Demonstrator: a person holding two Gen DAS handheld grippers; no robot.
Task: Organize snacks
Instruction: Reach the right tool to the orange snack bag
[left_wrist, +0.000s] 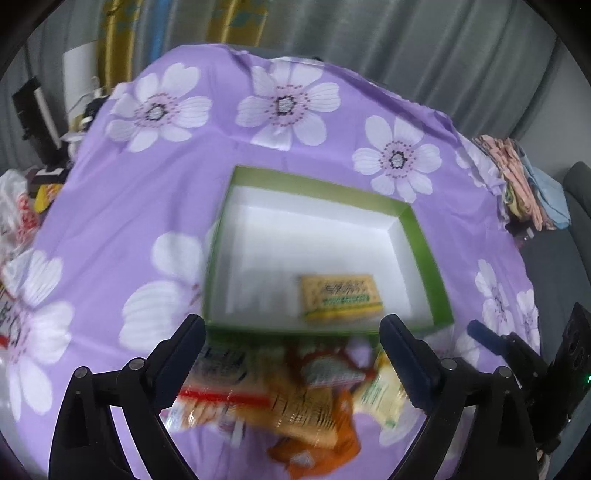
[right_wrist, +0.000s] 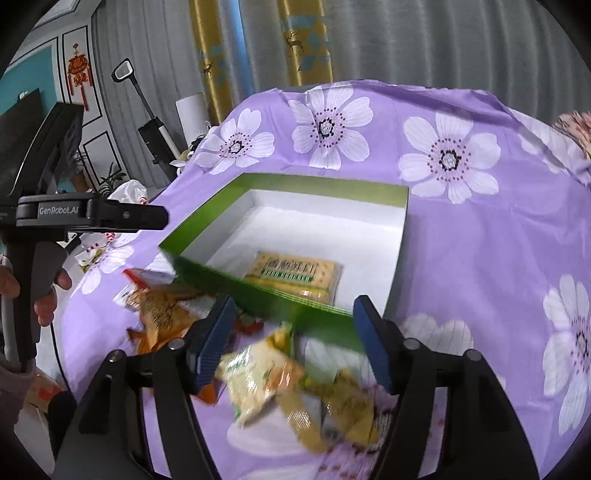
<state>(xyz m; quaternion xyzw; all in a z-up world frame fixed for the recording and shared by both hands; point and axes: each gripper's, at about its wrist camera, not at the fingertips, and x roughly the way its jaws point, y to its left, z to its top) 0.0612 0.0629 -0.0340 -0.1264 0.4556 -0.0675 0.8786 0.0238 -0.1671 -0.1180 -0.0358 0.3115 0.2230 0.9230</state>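
Observation:
A green box (left_wrist: 424, 243) with a white inside sits open on the purple flowered cloth; it also shows in the right wrist view (right_wrist: 325, 188). One yellow cracker packet (left_wrist: 341, 297) lies in it near the front wall, also visible in the right wrist view (right_wrist: 293, 275). A pile of snack packets (left_wrist: 295, 395) lies on the cloth in front of the box. My left gripper (left_wrist: 291, 339) is open and empty above that pile. My right gripper (right_wrist: 293, 332) is open and empty over a pale yellow packet (right_wrist: 258, 380) at the pile's right end.
The left gripper's body (right_wrist: 92, 216) and the hand holding it show at the left of the right wrist view. Folded clothes (left_wrist: 517, 177) lie at the table's right edge. Plastic bags (left_wrist: 14, 218) sit at the left edge. Curtains hang behind.

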